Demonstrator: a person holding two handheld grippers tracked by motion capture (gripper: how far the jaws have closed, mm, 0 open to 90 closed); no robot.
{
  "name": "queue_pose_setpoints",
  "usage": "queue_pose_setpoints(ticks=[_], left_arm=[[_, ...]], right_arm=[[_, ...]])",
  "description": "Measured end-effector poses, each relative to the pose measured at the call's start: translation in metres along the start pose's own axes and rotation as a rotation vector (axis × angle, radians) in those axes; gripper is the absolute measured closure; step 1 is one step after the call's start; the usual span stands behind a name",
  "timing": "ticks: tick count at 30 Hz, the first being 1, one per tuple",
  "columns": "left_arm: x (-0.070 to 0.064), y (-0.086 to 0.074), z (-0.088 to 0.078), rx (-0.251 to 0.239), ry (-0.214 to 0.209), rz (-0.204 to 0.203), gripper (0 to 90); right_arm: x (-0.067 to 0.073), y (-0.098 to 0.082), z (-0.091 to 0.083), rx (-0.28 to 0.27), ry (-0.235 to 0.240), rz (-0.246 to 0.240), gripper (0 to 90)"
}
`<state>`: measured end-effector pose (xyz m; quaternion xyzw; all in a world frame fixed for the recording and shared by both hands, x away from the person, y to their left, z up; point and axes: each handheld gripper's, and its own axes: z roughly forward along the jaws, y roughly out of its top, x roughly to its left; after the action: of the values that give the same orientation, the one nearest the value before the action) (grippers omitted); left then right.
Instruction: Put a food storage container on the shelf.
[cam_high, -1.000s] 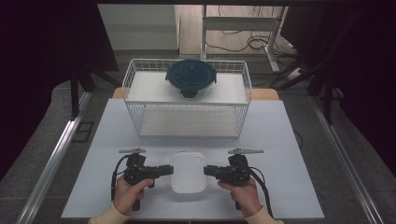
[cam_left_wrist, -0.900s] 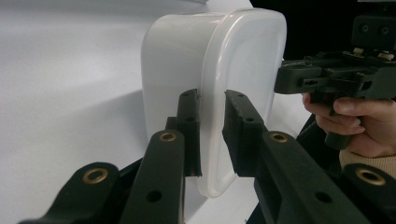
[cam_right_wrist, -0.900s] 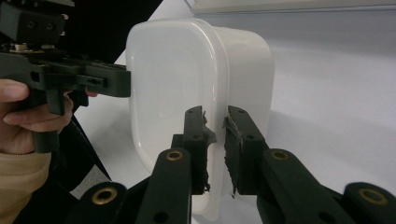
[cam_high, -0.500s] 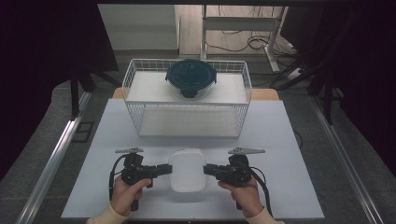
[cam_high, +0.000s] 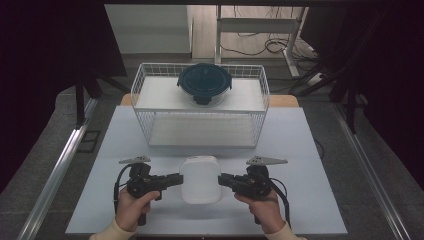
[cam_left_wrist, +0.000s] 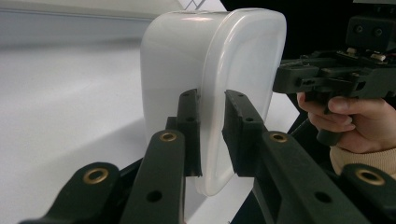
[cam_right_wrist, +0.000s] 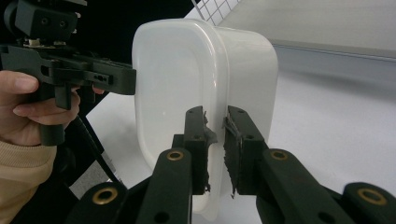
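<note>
Two claws gripped one white plastic container (cam_high: 200, 179) from opposite sides, low on the white counter (cam_high: 310, 165). The left claw (cam_high: 176, 180) came at the container from its left edge, and the right claw (cam_high: 223, 179) from its right edge, so the container sat directly between them, with both tips facing each other across it.

Seen from the left gripper view, the left claw (cam_left_wrist: 211, 133) had its jaws nearly closed, pinching the container's (cam_left_wrist: 210, 70) thin rim, one pad on each face of the lip. Beyond the container in that view, the right claw (cam_left_wrist: 280, 79) met the far edge, with the person's right hand (cam_left_wrist: 355, 121) wrapped around its handle.

From the right gripper view, the right claw (cam_right_wrist: 215, 144) was likewise almost closed on the rim of the container (cam_right_wrist: 187, 84), its worn pads pressed to either side of the lip. Past the container there, the left claw (cam_right_wrist: 133, 80) touched the opposite edge, held by the person's left hand (cam_right_wrist: 23, 112).

Farther from both claws, beyond the container, stood a white wire basket (cam_high: 200, 125) on the counter. On the basket's upper level rested a round glass bowl with a dark blue lid (cam_high: 204, 82), well apart from either claw.

Each hand held its claw level, the left hand (cam_high: 131, 207) and right hand (cam_high: 262, 210) entering from the near edge of the counter.
</note>
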<state>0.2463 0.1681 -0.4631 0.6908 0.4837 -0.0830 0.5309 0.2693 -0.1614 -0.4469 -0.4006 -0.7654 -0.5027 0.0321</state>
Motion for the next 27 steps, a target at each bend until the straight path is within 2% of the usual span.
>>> queue_pose_setpoints(ticks=[3, 10, 14, 19, 27], left_arm=[[-0.004, 0.007, -0.002, -0.007, 0.002, 0.014, 77.8], [-0.015, 0.033, -0.008, -0.022, -0.020, 0.061, 77.7], [-0.022, 0.051, -0.013, -0.042, -0.028, 0.076, 77.5], [-0.036, 0.071, -0.025, -0.077, -0.025, 0.120, 77.4], [-0.053, 0.098, -0.038, -0.102, -0.014, 0.176, 77.5]], right_arm=[[0.001, 0.004, -0.002, -0.011, -0.002, -0.001, 78.5], [0.008, 0.025, -0.015, -0.057, -0.003, -0.033, 78.6], [0.013, 0.043, -0.022, -0.068, -0.018, -0.070, 78.5], [0.024, 0.068, -0.033, -0.089, -0.027, -0.117, 78.6], [0.037, 0.095, -0.045, -0.127, -0.032, -0.158, 78.5]])
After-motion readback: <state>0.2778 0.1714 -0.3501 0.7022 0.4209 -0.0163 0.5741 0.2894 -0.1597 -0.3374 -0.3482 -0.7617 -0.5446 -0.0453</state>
